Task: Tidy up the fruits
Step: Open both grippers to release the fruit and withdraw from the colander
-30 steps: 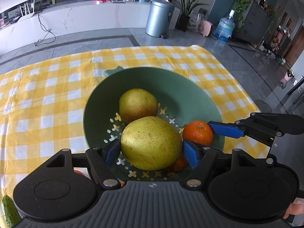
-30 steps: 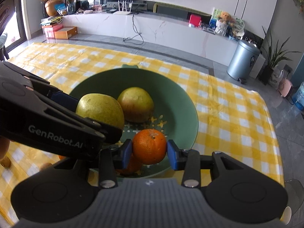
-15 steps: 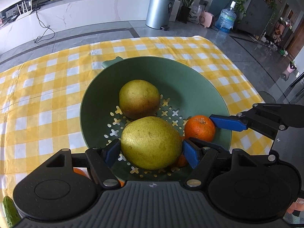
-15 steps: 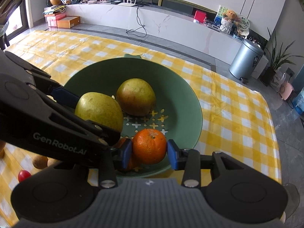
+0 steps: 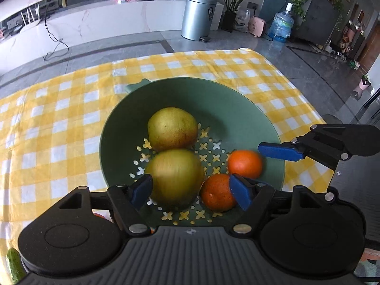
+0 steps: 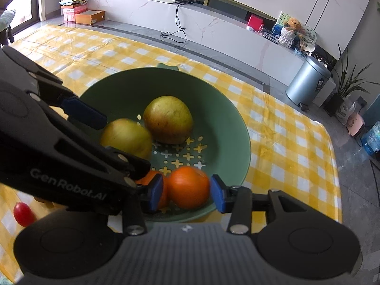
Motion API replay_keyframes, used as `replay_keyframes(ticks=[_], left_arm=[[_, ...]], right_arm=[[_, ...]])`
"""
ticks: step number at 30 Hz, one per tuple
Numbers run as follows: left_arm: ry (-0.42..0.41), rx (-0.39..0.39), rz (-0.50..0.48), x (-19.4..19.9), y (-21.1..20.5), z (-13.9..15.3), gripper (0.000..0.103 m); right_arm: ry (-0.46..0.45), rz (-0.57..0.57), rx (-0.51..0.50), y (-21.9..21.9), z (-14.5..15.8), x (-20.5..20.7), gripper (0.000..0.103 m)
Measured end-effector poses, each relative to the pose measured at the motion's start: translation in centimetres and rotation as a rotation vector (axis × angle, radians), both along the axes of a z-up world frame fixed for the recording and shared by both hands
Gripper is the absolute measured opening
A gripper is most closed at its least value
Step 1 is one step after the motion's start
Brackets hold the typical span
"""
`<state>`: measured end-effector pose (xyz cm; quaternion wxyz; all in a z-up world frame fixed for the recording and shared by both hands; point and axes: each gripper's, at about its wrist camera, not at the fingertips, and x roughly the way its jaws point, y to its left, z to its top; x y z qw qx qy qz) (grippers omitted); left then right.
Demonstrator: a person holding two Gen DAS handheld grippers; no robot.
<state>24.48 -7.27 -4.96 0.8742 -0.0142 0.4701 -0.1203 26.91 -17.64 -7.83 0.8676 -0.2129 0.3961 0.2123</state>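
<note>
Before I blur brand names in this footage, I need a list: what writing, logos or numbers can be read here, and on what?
"GenRobot.AI": white lettering on the black body of the left gripper, seen from the right wrist view.
Dark label on the metal bin: too small to read.
Printed cards and boxes on the white counter: too blurred to read.
Nothing else legible.

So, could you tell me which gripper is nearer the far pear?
Left. The left gripper opens around the near pear touching the far pear; the right gripper opens around an orange.
</note>
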Motion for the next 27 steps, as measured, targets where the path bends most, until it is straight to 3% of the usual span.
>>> replay_keyframes(ticks=[7, 9, 11, 22, 24, 27], left_arm=[[-0.026, -0.023, 0.013, -1.1, 0.3, 0.8, 0.086], [-0.047, -0.020, 0.017, -1.7, 0.3, 1.4, 0.086], [-0.064, -0.022, 0.018, -2.3, 0.5, 2.1, 0.086], [-0.140, -0.006, 0.044, -7.0, 1.6, 5.6, 0.086], [-0.144, 0.009, 0.049, -7.9, 1.8, 6.0, 0.086], [-0.149, 0.033, 0.045, -9.3, 2.2, 6.6, 0.086]], right_arm=[[-0.017, -0.002, 0.005, 0.0, 0.5, -0.6, 0.048], [-0.041, -0.013, 0.011, -0.1, 0.8, -1.0, 0.066], [-0.072, -0.025, 0.006, -0.1, 1.3, -1.6, 0.070], [-0.194, -0.088, 0.087, 0.0, 4.3, -6.1, 0.073], [-0.205, -0.106, 0.112, 0.2, 4.6, -7.1, 0.080], [-0.216, -0.123, 0.151, 0.5, 5.0, -8.8, 0.081]])
